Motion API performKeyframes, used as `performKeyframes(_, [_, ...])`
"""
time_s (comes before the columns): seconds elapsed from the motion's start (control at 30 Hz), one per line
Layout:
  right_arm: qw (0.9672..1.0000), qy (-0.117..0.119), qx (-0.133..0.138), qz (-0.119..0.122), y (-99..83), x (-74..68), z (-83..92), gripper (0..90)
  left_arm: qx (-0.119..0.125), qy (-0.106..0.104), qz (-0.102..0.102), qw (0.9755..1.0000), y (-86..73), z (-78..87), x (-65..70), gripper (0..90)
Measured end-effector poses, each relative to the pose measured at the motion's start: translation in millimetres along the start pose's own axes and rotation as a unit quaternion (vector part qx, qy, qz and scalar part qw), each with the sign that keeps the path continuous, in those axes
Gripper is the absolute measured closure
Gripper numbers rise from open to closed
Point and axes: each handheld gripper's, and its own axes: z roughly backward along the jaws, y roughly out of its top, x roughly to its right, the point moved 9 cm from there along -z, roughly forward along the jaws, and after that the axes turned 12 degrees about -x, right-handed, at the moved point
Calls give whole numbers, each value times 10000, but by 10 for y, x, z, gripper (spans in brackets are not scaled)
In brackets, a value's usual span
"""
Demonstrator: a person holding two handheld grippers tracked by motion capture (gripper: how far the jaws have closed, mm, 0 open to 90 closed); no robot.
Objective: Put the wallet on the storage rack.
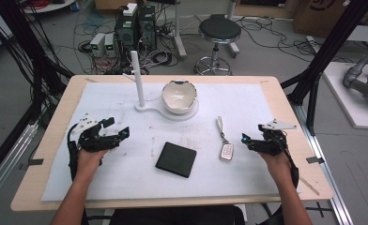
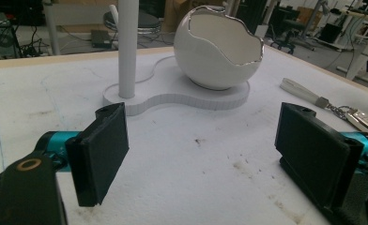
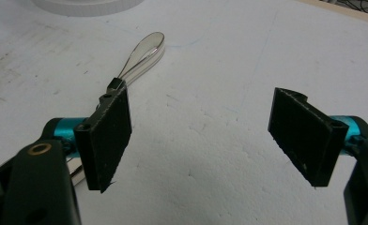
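So I hold my right gripper (image 1: 246, 139) wide and empty, low at the right of the frame, beside the car key (image 1: 226, 151), ready to grab it.

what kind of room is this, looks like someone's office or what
Most likely a robotics lab or workshop, not an office: loose cables sprawl across the floor, computer towers stand behind the table, and a grey robot arm lies on a bench at the right.
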Motion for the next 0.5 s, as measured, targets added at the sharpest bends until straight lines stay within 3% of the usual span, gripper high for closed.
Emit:
performKeyframes(0.3, [10000,36,22,2,3,-4,-5,221,-28,-192,-36,9998,25,-65,114,177])
performKeyframes(0.37, [10000,57,18,-5,-3,-1,-10,221,-79,-244,31,9997,37,-110,152,178])
performKeyframes(0.5, [9999,111,19,-10,-1,-4,-22,221,-128,-433,31,9990,67,-164,230,180])
